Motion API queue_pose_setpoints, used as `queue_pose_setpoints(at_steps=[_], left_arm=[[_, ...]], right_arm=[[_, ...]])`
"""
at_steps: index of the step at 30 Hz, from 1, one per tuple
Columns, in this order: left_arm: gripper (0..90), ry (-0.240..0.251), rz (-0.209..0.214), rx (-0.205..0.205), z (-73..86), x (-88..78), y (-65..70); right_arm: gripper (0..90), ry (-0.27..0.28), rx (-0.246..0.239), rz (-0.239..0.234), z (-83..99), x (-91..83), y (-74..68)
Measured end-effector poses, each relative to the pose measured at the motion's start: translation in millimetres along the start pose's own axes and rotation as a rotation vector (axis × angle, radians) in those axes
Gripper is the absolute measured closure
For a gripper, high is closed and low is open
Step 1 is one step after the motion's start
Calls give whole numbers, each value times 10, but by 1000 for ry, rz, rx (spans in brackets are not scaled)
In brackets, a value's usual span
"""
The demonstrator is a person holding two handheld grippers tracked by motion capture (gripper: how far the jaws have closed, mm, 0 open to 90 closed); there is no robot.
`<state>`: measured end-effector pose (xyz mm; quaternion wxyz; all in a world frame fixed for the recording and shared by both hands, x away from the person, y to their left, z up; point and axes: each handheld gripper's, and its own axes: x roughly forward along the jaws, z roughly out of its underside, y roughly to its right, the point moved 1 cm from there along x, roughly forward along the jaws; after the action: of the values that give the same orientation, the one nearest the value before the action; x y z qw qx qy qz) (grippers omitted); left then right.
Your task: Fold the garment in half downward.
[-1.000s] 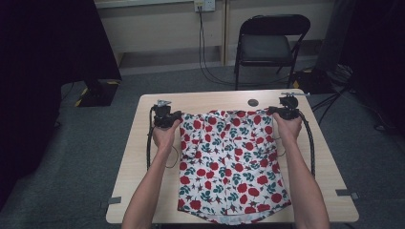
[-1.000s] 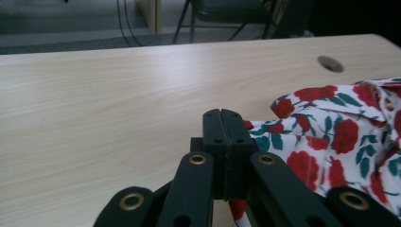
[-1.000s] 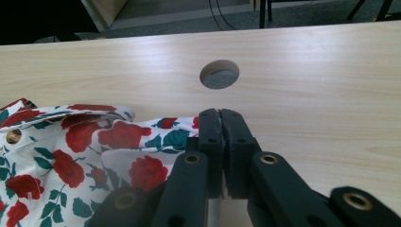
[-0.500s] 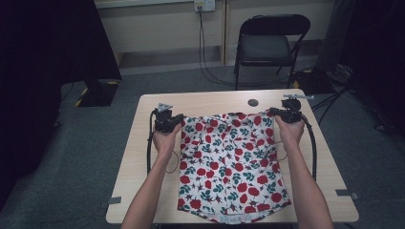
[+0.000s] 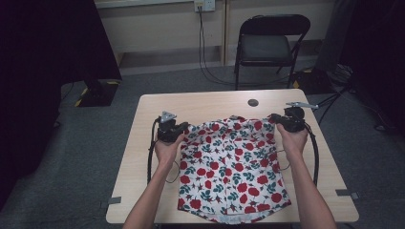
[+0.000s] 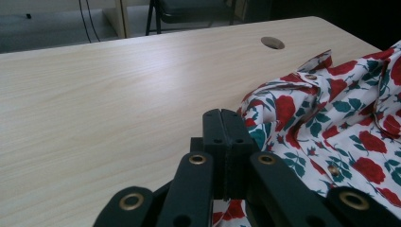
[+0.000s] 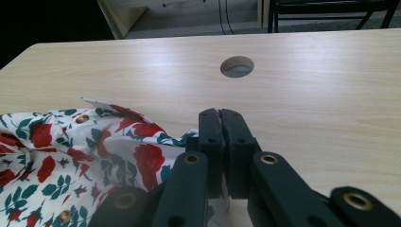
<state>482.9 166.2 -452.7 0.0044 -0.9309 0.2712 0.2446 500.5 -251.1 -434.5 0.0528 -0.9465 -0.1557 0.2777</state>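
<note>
On the table point(image 5: 143, 191), the shirt point(image 5: 234, 167) lies flat, reaching the near edge. I have my left gripper point(image 5: 184, 131) and right gripper point(image 5: 276, 119) each pinching a far corner.

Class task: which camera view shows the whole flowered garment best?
The high view: the flowered garment lies there complete, spread on the table between both grippers. The left gripper view catches just a rumpled corner with snap buttons beside its shut jaws; the right gripper view shows the opposite corner, bunched at its jaws.
</note>
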Motion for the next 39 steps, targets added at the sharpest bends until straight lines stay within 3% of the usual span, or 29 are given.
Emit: queue_pose_setpoints(at_steps=[14, 34, 39], left_arm=[[900, -12, 35, 49, 217, -118, 168], [900, -1, 44, 68, 368, -427, 166], [900, -3, 42, 93, 412, -525, 172]], right_arm=[[882, 16, -66, -10, 173, -215, -167], [882, 27, -97, -4, 420, -498, -220], [882, 29, -106, -5, 486, -578, -225]])
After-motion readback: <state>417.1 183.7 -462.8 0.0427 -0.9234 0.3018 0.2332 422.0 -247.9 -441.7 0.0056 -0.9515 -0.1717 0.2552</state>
